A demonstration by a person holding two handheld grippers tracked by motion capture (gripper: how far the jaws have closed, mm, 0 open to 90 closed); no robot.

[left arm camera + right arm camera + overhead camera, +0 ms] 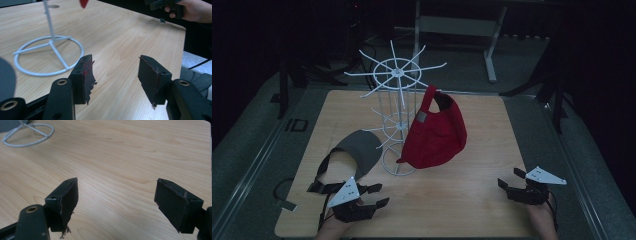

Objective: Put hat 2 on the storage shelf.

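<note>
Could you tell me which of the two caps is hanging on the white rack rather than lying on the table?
The red cap hangs from the white wire rack. The grey cap lies flat on the table, just ahead of the left gripper.

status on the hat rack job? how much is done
Done: the red cap hangs on the white wire rack. In hand: nothing. The left claw and the right claw both sit low over the table with jaws open and empty. Left: the grey visor lies on the table beside the rack's base, just ahead of the left claw, which looks placed to pick it up next.
</note>
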